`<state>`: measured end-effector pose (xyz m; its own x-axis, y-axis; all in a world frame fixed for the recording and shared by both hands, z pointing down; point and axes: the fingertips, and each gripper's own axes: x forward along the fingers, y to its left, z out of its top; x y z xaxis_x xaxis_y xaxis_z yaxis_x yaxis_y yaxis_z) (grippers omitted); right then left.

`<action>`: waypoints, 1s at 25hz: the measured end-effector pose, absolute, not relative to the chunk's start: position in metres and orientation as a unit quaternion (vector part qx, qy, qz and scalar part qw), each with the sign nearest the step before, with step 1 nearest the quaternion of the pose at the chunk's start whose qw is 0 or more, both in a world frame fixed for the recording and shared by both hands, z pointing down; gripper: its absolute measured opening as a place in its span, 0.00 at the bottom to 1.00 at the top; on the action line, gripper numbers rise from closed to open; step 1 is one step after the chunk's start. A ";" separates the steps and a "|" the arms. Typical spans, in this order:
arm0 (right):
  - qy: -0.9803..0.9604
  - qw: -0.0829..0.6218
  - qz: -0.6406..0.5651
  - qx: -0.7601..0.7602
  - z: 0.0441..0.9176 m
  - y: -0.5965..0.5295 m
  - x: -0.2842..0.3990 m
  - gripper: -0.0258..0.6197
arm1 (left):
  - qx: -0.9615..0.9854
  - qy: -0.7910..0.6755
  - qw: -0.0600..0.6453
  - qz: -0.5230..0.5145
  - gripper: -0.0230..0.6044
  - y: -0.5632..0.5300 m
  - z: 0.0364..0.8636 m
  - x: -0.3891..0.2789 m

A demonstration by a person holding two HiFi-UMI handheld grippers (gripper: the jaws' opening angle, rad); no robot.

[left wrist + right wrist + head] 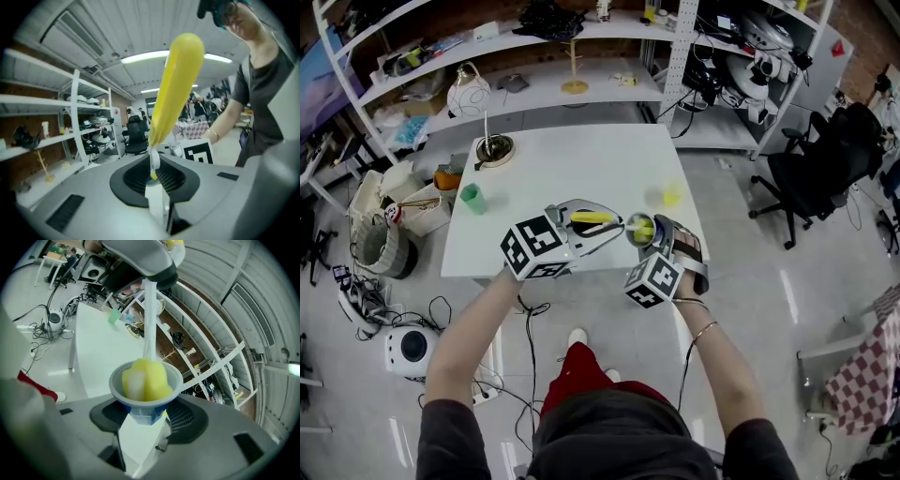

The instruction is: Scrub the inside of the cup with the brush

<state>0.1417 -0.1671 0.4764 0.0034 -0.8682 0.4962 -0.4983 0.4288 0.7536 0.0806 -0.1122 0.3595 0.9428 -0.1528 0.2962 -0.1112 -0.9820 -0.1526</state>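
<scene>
Two grippers are held side by side above the near edge of the white counter (572,169). The left gripper (600,225) has its jaws clamped on the brush (176,89), and the yellow handle rises out from between them. The right gripper (656,242) has its jaws closed on the blue base of the cup (145,406), which is tilted with its mouth toward the left gripper. The brush's thin white stem runs down into the cup. The yellow sponge head (145,378) sits inside and fills most of the opening.

Farther along the counter, a small green cup (472,197) stands at the left edge. A pale yellow item (672,194) stands near the right edge. A round dish holding an upright stick (494,150) occupies the far left corner. White shelving (544,89) runs behind the counter, and a black office chair (820,169) stands on the floor to the right.
</scene>
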 end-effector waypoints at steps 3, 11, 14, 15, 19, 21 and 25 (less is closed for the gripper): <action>-0.689 0.499 -0.187 0.490 0.479 -0.166 0.138 0.43 | -0.963 0.016 0.184 -0.198 0.11 -0.098 0.361 0.084; -0.723 0.482 -0.199 0.454 0.483 -0.160 0.125 0.43 | -0.892 -0.082 0.334 -0.293 0.11 -0.078 0.369 0.086; -0.716 0.471 -0.198 0.475 0.477 -0.163 0.130 0.43 | -0.909 -0.059 0.305 -0.279 0.11 -0.082 0.362 0.091; -0.711 0.469 -0.196 0.486 0.474 -0.164 0.133 0.43 | -0.924 -0.038 0.275 -0.264 0.11 -0.087 0.358 0.093; -0.688 0.475 -0.188 0.516 0.470 -0.168 0.147 0.43 | -0.970 0.054 0.114 -0.209 0.11 -0.114 0.350 0.096; -0.679 0.482 -0.182 0.523 0.473 -0.167 0.154 0.43 | -0.978 0.091 0.034 -0.186 0.11 -0.125 0.351 0.096; -0.660 0.493 -0.185 0.535 0.475 -0.166 0.161 0.43 | -0.972 0.154 -0.104 -0.141 0.11 -0.142 0.358 0.094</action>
<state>0.1611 -0.1657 0.4750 0.0600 -0.8895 0.4531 -0.5236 0.3584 0.7729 0.0941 -0.1422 0.3576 0.9126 -0.2705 0.3065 -0.3290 -0.9310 0.1578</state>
